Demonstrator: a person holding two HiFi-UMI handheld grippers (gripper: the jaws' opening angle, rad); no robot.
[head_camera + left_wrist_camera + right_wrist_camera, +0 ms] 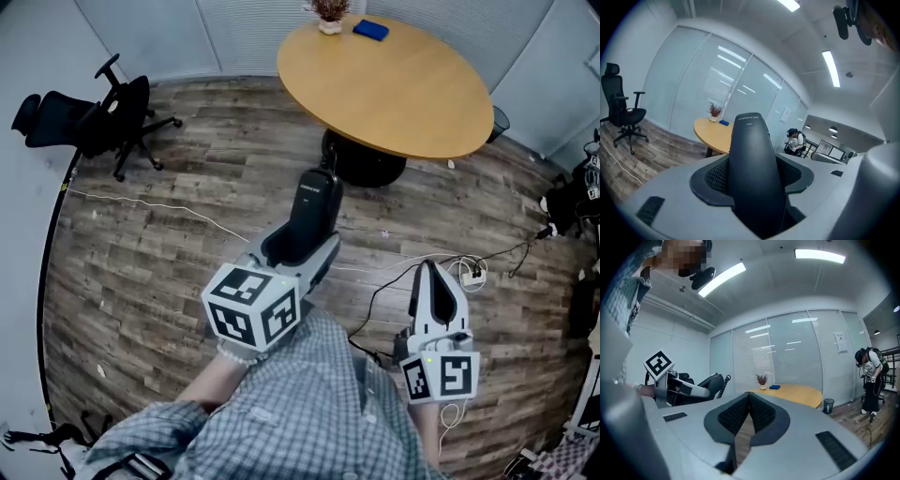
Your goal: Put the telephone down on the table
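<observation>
Between left jaws: telephone point(314, 211), pinched by left gripper point(302, 253), sticking out past its tips, held over floor point(169, 262)
Right gripper point(431, 277): jaws pressed together
Bench point(394, 94): well apart from telephone

Round wooden table point(394, 89) with potted plant point(329, 14) and flat blue object point(370, 30)

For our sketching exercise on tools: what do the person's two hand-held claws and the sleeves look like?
The left claw and right claw both have smooth light-grey shells with dark ribbed pads. Each carries a white cube printed with black square markers. The shirt sleeve is a grey-and-white check.
</observation>
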